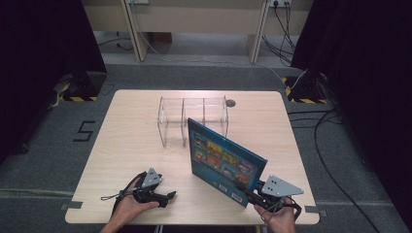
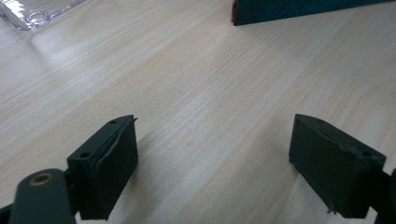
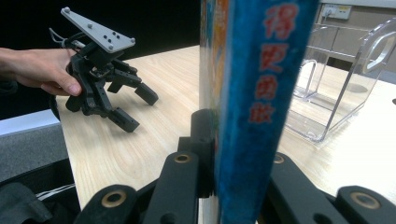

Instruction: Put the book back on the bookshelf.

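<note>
A blue picture book stands upright on its lower edge on the wooden table, right of centre. My right gripper is shut on its near lower corner; in the right gripper view the spine rises between the jaws of my right gripper. Near the front left edge my left gripper rests low over the table, open. In the left gripper view bare wood lies between the wide-apart pads of my left gripper, and the book's bottom edge shows at the top right. My left gripper also appears in the right gripper view, held by a hand.
A clear plastic organizer with three compartments stands behind the book at the table's middle back, with a small round dark spot beside it. Black curtains and floor cables surround the table.
</note>
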{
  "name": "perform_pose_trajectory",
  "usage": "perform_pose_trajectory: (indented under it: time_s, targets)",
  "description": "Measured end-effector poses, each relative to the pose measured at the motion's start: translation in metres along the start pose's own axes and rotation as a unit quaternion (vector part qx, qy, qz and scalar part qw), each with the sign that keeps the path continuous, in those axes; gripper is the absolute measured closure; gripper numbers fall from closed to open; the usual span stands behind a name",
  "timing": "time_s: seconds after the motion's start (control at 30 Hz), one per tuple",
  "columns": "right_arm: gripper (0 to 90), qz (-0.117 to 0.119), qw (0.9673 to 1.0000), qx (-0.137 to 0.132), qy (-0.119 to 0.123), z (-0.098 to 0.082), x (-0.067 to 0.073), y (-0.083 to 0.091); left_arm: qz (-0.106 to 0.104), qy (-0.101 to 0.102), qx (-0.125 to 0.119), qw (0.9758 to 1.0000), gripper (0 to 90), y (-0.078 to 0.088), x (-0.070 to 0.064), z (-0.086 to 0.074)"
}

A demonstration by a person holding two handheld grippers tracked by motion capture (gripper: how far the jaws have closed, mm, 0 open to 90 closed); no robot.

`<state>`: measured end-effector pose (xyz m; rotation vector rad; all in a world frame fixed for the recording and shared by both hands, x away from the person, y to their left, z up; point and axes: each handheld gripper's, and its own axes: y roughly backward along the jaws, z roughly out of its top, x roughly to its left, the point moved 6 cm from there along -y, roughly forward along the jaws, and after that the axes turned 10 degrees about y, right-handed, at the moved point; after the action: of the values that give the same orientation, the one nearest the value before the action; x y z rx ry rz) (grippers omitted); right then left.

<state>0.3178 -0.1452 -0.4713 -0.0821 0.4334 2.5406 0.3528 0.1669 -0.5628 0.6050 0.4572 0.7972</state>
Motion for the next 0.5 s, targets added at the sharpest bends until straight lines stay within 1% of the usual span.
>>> perform_pose_trajectory:
  time_s: [0.17, 0.2, 0.5]
  targets:
    - [82.6, -0.001, 1.0000, 0.001, 0.004, -0.0002, 0.0001, -0.0001, 0.000, 0.000, 0.000, 1.0000, 14.1, 0.0000, 0.0000, 0.0000]
    - [82.5, -0.002, 1.0000, 0.003, 0.008, -0.0006, 0.0001, -0.0002, 0.000, 0.000, 0.000, 1.0000, 14.1, 0.0000, -0.0001, 0.0000]
    - [80.8, -0.012, 0.9999, 0.000, 0.000, -0.0010, -0.0020, -0.0002, 0.000, 0.000, 0.001, 1.0000, 13.8, -0.0002, -0.0002, 0.0000]
